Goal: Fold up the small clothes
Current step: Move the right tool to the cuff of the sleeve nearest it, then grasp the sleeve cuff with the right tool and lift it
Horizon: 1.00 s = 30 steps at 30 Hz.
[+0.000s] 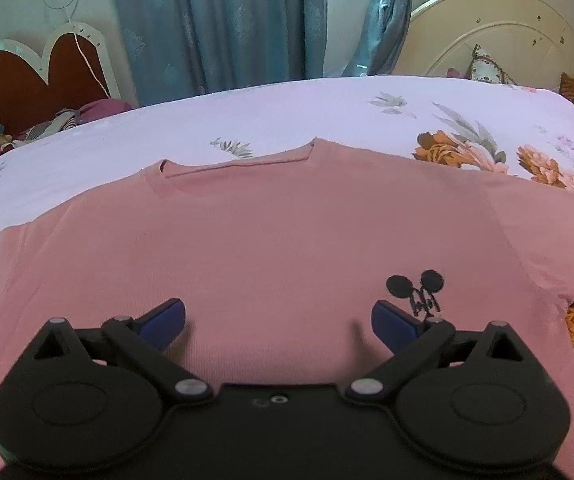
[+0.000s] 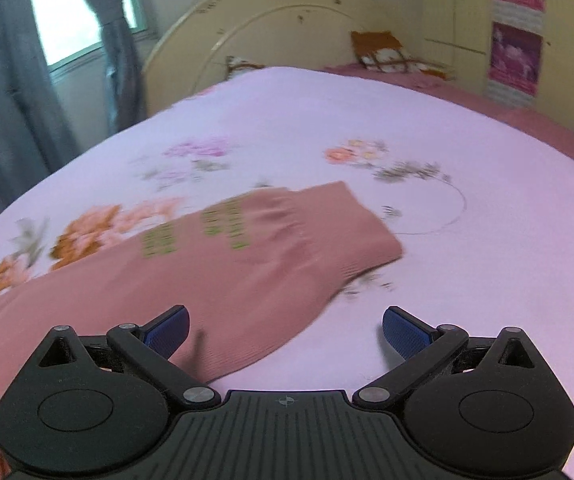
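A small dusty-pink knit T-shirt (image 1: 287,232) with a black mouse-ear motif (image 1: 417,290) lies spread flat, neckline away, on a bed's pale lilac floral sheet (image 1: 287,116). The left gripper (image 1: 278,322) hovers over the shirt's chest, blue-padded jaws spread and empty. The right gripper (image 2: 285,332), jaws likewise apart and grasping nothing, hangs above the shirt's outstretched sleeve (image 2: 287,248) near a cream headboard (image 2: 287,32).

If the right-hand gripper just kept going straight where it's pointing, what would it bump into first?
Probably the pink shirt's sleeve, lying flat on the floral bedsheet just ahead of the open right gripper. The sleeve's edge runs between the fingers, so it might meet bare sheet instead; depth is unclear.
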Each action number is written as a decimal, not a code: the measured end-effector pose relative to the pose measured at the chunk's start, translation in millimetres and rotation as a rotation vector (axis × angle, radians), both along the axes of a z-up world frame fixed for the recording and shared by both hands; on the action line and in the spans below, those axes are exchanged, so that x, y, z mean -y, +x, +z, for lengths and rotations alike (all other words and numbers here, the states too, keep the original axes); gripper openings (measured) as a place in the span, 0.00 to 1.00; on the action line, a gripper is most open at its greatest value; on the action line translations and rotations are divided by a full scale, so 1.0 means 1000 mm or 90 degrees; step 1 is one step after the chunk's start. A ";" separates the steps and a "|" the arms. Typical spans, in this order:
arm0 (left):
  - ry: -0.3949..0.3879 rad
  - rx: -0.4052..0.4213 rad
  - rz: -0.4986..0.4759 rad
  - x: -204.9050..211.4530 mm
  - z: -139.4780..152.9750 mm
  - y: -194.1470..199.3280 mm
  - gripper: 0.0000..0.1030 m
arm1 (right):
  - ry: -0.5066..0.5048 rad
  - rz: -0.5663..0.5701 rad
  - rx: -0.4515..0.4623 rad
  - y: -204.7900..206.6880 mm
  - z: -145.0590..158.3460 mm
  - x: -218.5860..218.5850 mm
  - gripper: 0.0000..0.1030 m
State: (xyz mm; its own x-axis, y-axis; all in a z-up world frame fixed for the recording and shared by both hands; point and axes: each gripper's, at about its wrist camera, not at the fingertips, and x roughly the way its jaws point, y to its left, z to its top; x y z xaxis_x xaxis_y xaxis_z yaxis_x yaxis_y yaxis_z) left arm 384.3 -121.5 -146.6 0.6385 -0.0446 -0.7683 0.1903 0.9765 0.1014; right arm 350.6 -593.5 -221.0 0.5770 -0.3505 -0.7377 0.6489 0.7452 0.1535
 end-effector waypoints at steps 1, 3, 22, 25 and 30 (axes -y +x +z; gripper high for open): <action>0.000 0.001 -0.001 -0.001 0.000 0.001 0.96 | 0.007 -0.002 -0.007 0.002 -0.004 0.006 0.69; 0.004 0.004 0.000 -0.003 0.000 0.003 0.96 | 0.009 -0.014 -0.007 0.005 -0.009 0.016 0.62; -0.014 0.005 0.030 -0.039 0.015 0.008 0.75 | -0.039 0.081 0.098 0.028 0.039 -0.028 0.10; -0.021 0.010 0.040 -0.051 0.017 0.005 0.74 | -0.066 0.171 0.125 0.037 0.064 -0.082 0.10; -0.019 0.021 0.063 -0.081 0.021 -0.001 0.74 | -0.066 0.318 0.179 0.044 0.099 -0.185 0.10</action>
